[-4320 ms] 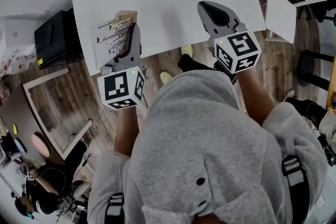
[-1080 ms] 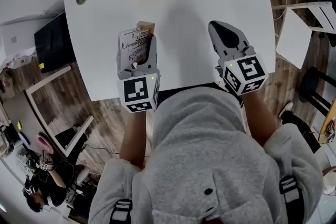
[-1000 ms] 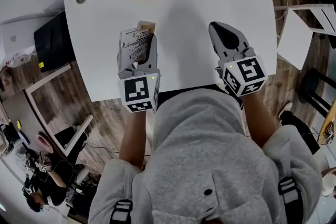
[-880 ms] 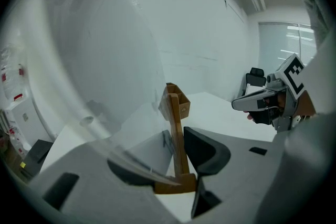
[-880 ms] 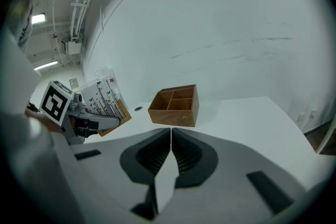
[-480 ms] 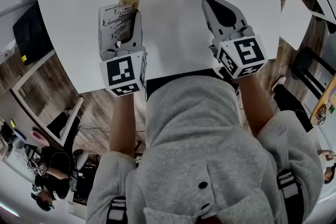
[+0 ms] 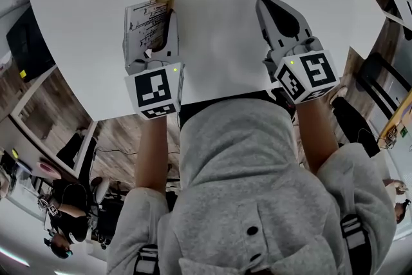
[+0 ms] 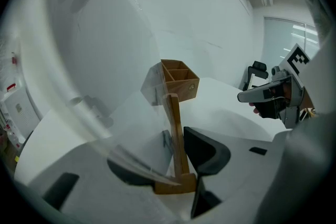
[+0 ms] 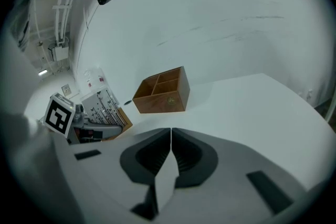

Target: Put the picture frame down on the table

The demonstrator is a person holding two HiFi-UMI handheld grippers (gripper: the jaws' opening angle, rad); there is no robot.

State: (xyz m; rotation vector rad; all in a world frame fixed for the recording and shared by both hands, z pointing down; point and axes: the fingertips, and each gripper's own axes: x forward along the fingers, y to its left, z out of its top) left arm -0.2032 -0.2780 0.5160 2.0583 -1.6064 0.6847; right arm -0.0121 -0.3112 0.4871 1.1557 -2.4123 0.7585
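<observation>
The left gripper (image 8: 174, 162) has its jaws clamped on the picture frame (image 7: 145, 21), held upright over the table (image 7: 219, 29), nearer and left of the wooden box (image 9: 161, 91). Setting it down and releasing seem left. The right gripper (image 9: 171, 152), right of the box, has its jaws together, empty. No print is legible.

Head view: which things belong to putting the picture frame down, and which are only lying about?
Job in hand: picture frame; left gripper, shut on it; table.
Lying about: wooden box; right gripper, shut and empty.
</observation>
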